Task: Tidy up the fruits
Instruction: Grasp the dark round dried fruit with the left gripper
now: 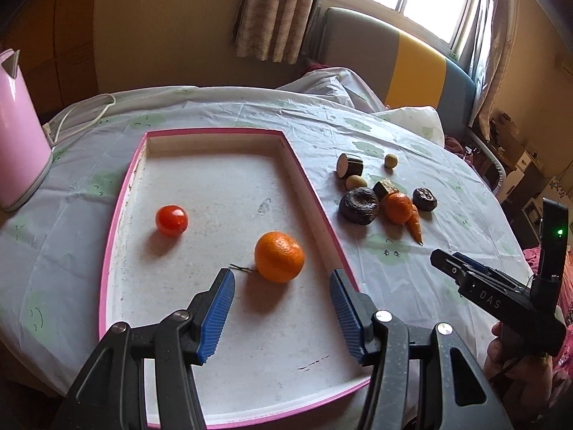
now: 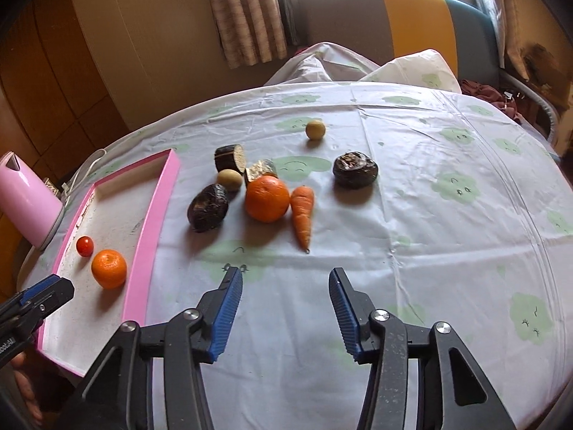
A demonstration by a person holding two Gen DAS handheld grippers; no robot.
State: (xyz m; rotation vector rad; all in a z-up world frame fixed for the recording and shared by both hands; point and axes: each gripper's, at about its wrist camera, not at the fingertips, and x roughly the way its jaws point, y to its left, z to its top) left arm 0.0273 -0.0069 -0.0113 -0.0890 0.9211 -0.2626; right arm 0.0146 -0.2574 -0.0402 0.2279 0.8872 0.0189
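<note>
Pink tray (image 1: 118,215) on worktop (image 2: 429,215) holds one orange (image 1: 279,257) and a small tomato (image 1: 171,220), apart. Just right of tray: second orange (image 2: 267,198) touching a carrot (image 2: 303,215), among dark lumps. Left tongs (image 1: 282,288) spread over tray, empty. Right tongs (image 2: 285,288) spread, empty, above bare cloth beside tray.

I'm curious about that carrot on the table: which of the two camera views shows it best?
The right wrist view. There the carrot lies near the middle, large and whole, tip toward the camera, beside an orange. In the left wrist view the carrot is small, off to the right, its top partly behind the orange.
</note>
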